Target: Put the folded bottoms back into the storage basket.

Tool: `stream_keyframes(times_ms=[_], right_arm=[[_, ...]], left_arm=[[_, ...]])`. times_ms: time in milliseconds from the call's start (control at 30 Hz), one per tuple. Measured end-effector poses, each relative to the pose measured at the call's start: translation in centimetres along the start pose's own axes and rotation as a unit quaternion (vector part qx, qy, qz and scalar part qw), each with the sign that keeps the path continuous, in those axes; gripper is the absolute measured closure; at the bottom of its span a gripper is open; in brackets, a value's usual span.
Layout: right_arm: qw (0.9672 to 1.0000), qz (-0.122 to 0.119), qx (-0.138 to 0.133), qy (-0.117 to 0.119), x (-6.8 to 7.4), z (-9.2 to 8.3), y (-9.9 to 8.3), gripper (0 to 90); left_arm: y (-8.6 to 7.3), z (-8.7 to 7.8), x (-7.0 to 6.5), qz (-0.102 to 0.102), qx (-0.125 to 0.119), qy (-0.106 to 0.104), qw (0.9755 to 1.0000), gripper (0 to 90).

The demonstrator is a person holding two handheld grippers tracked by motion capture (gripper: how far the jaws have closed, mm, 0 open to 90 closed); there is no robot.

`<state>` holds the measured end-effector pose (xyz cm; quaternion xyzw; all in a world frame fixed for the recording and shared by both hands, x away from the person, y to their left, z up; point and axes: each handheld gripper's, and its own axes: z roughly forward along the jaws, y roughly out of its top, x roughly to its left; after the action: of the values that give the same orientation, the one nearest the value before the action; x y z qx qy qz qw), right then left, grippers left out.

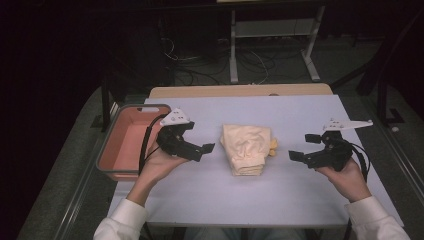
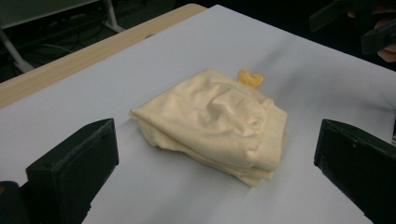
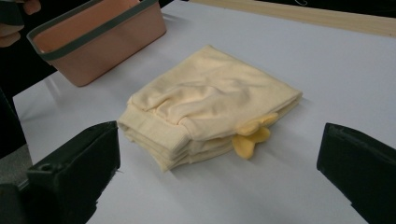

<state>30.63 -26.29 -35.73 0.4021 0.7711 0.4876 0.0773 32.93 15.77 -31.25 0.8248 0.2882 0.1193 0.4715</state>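
A folded pale-yellow garment (image 1: 247, 148) lies in the middle of the white table top (image 1: 280, 190), with a small darker yellow piece (image 1: 273, 146) sticking out at its right side. From the left gripper view the garment (image 2: 217, 121) lies ahead between wide-apart jaws; from the right gripper view the garment (image 3: 208, 109) also lies ahead between spread jaws. My left gripper (image 1: 197, 141) is held open just left of the garment, nothing in it. My right gripper (image 1: 304, 146) is open to the garment's right, also holding nothing. Both hover a short gap away from the cloth.
A salmon-pink bin with a grey rim (image 1: 114, 150) sits at the table's left edge, beside my left hand; the bin (image 3: 100, 39) looks empty. A wooden strip (image 1: 240, 91) borders the table's far edge. Beyond are a white frame's legs and cables on the floor.
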Motion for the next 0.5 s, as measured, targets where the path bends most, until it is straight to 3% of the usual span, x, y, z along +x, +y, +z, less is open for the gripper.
stream_keyframes(times_ms=[500], right_arm=[[1.0, 0.001, -0.002, 0.009, 0.1, 1.6, 0.9, 0.0]], left_arm=[[1.7, 1.5, 0.8, -0.001, 0.002, -0.003, 1.0, 0.0]])
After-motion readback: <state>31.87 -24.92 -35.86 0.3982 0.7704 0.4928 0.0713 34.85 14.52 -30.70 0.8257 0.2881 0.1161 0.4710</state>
